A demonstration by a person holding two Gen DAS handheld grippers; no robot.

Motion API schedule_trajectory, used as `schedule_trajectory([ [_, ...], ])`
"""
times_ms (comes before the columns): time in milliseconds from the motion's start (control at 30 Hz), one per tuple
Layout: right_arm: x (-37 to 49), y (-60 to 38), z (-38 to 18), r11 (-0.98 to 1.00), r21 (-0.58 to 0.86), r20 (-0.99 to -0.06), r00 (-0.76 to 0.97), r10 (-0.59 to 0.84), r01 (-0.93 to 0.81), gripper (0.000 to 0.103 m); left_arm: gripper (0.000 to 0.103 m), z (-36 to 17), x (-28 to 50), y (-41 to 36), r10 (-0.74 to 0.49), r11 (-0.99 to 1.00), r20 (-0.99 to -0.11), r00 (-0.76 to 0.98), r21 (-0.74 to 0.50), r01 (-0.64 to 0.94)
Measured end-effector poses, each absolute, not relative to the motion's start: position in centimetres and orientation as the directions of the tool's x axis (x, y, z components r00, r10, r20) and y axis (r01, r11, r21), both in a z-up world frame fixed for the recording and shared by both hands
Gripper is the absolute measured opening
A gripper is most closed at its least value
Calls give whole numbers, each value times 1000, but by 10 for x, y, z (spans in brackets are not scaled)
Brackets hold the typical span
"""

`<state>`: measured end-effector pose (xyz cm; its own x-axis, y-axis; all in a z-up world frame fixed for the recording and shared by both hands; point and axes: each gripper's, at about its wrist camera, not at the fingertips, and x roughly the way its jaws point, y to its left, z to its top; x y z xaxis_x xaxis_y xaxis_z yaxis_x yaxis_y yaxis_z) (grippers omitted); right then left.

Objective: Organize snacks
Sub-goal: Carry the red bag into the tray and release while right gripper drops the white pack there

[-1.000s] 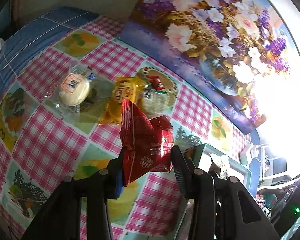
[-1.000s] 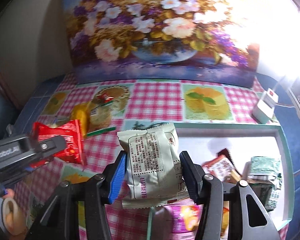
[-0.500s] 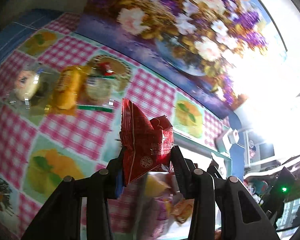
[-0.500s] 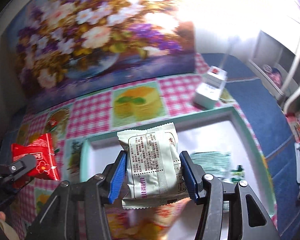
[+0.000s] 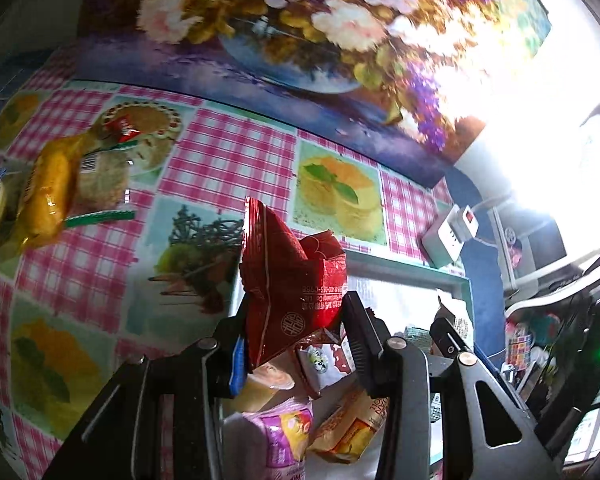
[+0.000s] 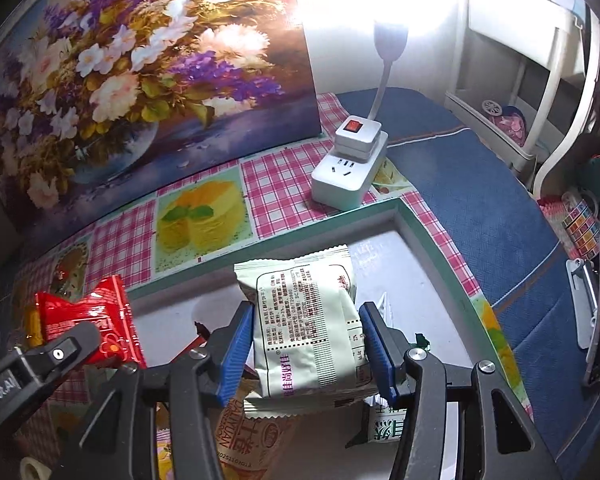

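- Pink-checked tablecloth (image 5: 228, 152) with fruit and cake prints covers the table; a flower painting (image 6: 132, 72) leans at its back edge.
- Beside the painting, in the right wrist view, a white power strip (image 6: 346, 178) sits on the cloth with a lit lamp on a bent neck (image 6: 384, 80) plugged into it. A blue cloth (image 6: 480, 168) lies to the right of it.
- A tray (image 6: 428, 236) with a green rim and pale floor lies on the table, near the power strip.
- The left gripper (image 5: 296, 320) has its jaws narrow, clamped on a red packet (image 5: 292, 276) that stands up between the pads, over the tray's left edge.
- The right gripper (image 6: 306, 344) has its jaws clamped on a pale green packet (image 6: 308, 320) with printed text facing the camera, held above the tray floor.
- Below the left gripper, several snacks lie in the tray: a purple packet (image 5: 284, 432), an orange packet (image 5: 352, 428) and a small panda-print packet (image 5: 320, 364).
- A tan packet (image 6: 252, 436) and a green-lettered one (image 6: 384, 424) lie in the tray under the right gripper.
- Well left of the tray, on the cloth, lie a yellow packet (image 5: 48, 196), a clear-wrapped cake (image 5: 100, 176) and a small red candy (image 5: 124, 130).
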<state>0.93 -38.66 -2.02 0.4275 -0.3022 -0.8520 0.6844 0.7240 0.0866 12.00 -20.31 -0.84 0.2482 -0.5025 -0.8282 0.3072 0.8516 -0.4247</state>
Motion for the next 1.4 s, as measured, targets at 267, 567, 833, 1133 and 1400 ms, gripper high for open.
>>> schedule_trajectory([
  [267,15,-385,-24,722,60,-857,406,-317,689,56,44,-24,122,-223,-496,849,-838,226,-414,330],
  [567,17,-383,-24,721,44,-857,396,-328,691,56,45,-30,124,-225,-495,850,-843,210,-421,317],
  [833,18,-384,-25,731,51,-862,400,-311,680,57,63,-26,124,-222,-470,864,-855,218,-396,311],
  [1133,21,-385,-26,738,49,-867,396,-304,673,61,81,-13,126,-208,-409,900,-870,275,-334,281],
  [1400,23,-382,-28,744,35,-875,380,-300,668,73,88,-12,134,-187,-265,958,-896,356,-201,207],
])
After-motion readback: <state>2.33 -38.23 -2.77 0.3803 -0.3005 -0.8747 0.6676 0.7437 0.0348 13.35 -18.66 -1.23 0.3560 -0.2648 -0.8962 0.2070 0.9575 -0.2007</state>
